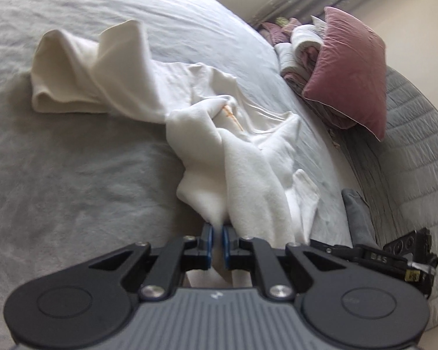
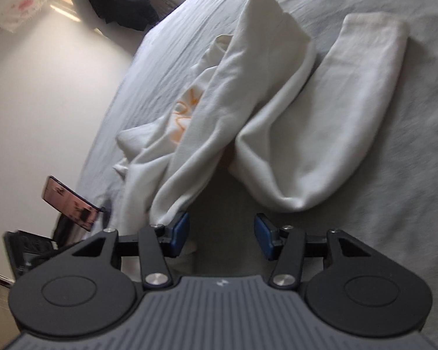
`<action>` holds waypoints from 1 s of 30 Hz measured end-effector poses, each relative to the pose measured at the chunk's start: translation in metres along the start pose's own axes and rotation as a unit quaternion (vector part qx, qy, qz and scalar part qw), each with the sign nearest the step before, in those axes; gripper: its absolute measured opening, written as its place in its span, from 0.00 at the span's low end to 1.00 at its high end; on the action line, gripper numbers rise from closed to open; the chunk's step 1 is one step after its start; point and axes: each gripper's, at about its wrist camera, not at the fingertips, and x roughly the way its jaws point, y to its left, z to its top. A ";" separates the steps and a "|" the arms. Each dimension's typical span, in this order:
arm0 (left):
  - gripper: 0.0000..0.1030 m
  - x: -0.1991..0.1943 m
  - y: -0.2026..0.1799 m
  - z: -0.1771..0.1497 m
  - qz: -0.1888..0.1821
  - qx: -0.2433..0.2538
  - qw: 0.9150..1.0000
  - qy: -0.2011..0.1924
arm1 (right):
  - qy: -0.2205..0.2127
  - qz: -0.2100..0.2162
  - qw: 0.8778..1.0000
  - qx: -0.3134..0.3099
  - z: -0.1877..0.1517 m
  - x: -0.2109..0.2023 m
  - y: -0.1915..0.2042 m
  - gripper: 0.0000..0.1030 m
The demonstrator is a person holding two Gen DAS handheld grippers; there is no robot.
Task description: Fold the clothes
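Left gripper: blue pads nearly together, pinching a fold of the white garment; cloth runs up from the pads and also shows below them, behind the linkage.
Right gripper: jaws stand apart with bare grey bedcover between the blue pads; the left pad sits just beside or against the garment's hanging edge, I cannot tell which; nothing is clamped.
Writing on the tools: a small pale logo mark on each grey ribbed body, not readable; in the left wrist view the other gripper at lower right carries raised letters reading roughly "DAS" and a small yellow sticker too small to read.
White garment: crumpled on the bed, lifted at the near end where the left gripper holds it, two long tube-like parts stretching away, their far ends lying on the cover.
Print on garment: orange lettering or drawing, partly folded under, illegible.
Bedcover: grey, wrinkled, under everything.
Phone-like object: glossy, reflective, at the bed's left edge in the right wrist view, near the left gripper's mount.
Pink cushion: propped at the bed's far right side, against a pile of folded mauve and white textiles.
Quilted grey surface: beyond the cushion, right edge.
Dark clothing: hanging by the pale wall, far left.
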 end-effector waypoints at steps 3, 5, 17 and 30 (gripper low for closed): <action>0.07 0.001 0.003 0.002 0.002 -0.010 1.000 -0.001 | -0.001 0.021 1.000 0.013 -0.003 0.000 0.002 0.52; 0.07 0.001 0.004 0.003 0.003 -0.012 1.000 -0.001 | -0.002 0.025 1.000 0.018 -0.005 -0.004 0.002 0.52; 0.07 0.004 0.004 0.003 0.009 -0.013 1.000 0.000 | -0.033 0.051 0.998 -0.030 -0.017 -0.012 0.019 0.52; 0.03 -0.019 0.000 0.001 0.019 0.008 0.999 -0.037 | -0.148 -0.015 0.986 -0.075 -0.031 -0.032 0.043 0.06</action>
